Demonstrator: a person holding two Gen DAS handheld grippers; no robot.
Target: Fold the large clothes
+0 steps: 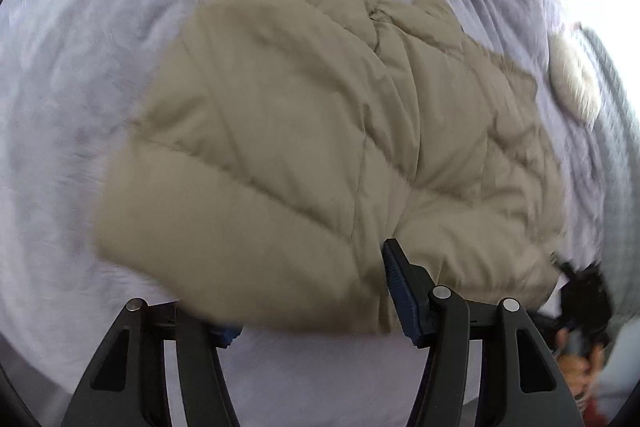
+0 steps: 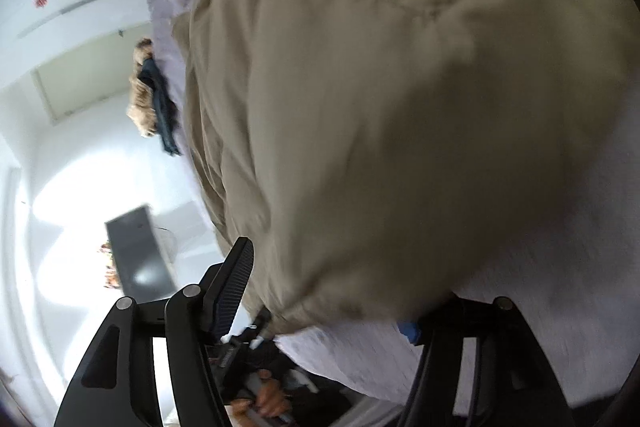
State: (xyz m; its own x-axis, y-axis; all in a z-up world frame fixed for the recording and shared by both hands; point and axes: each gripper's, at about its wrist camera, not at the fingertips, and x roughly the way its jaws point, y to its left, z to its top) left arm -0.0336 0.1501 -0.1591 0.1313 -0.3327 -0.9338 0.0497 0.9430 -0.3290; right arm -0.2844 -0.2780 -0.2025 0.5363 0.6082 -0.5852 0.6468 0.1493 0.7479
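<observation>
A large beige quilted puffer jacket point(image 1: 320, 131) lies on a pale lilac fuzzy bedspread point(image 1: 80, 67). My left gripper point(image 1: 308, 303) has its jaws wide apart around the jacket's near padded edge; the right finger point(image 1: 400, 287) shows, the left pad is mostly hidden under the fabric. In the right wrist view the jacket point(image 2: 400, 107) fills most of the frame. My right gripper point(image 2: 324, 291) also has its jaws spread wide around a bulky fold of the jacket; its left finger point(image 2: 236, 279) shows and the right one is covered. Both views are motion-blurred.
A fur-trimmed dark garment point(image 2: 154, 95) lies at the bed's far edge; its fur trim also shows in the left wrist view point(image 1: 572, 83). White walls and a dark rectangular object point(image 2: 138, 255) stand beyond the bed. A hand holding the other gripper point(image 1: 584, 295) shows at the lower right.
</observation>
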